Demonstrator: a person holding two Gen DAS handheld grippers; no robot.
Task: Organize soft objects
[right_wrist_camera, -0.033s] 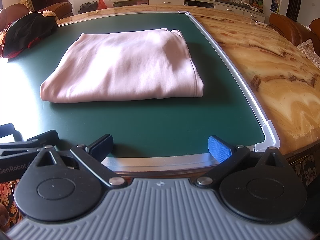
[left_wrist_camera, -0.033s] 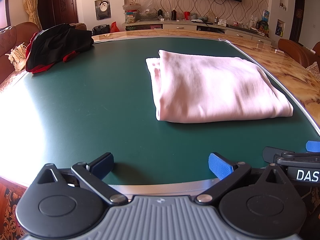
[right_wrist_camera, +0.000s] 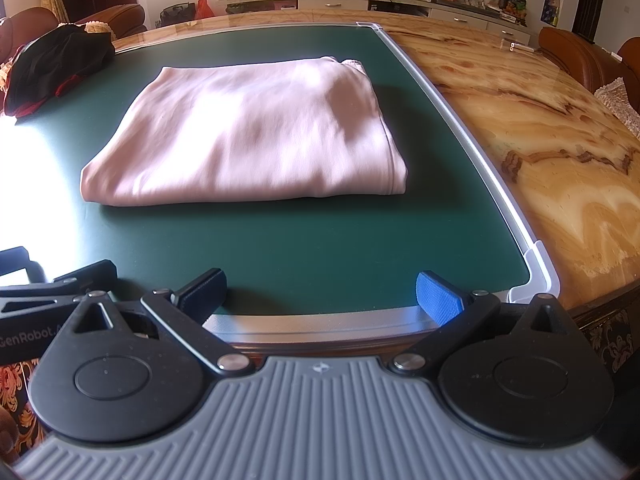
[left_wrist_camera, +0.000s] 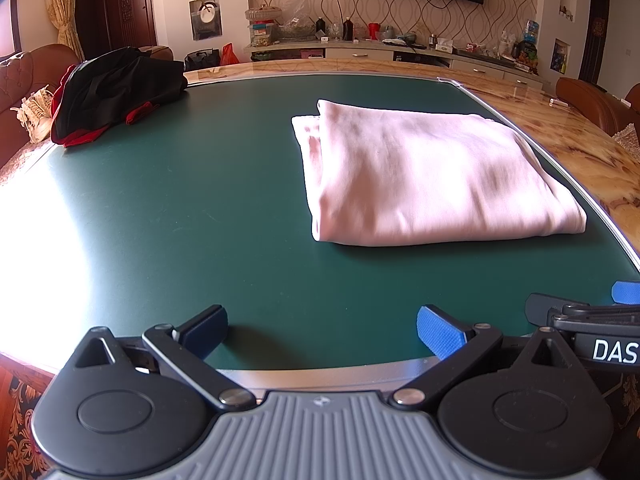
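Observation:
A folded pale pink cloth (left_wrist_camera: pixel 420 176) (right_wrist_camera: pixel 248 140) lies flat on the right half of the green mat (left_wrist_camera: pixel 180 220) (right_wrist_camera: pixel 320 248). At the mat's far left corner a black and red garment (left_wrist_camera: pixel 116 88) (right_wrist_camera: pixel 56 64) sits crumpled in a heap. My left gripper (left_wrist_camera: pixel 322 330) hangs open over the mat's near edge, with nothing between its fingers. Beside it on the right, my right gripper (right_wrist_camera: pixel 320 294) is also open and empty, a short way in front of the pink cloth. Neither gripper touches any cloth.
The mat has a silver frame (right_wrist_camera: pixel 472 128) and rests on a glossy marble table (right_wrist_camera: pixel 540 140). Brown sofas (right_wrist_camera: pixel 580 56) stand at both sides of the table. A cluttered sideboard (left_wrist_camera: pixel 400 50) runs along the back wall. Strong glare washes out the mat's left side.

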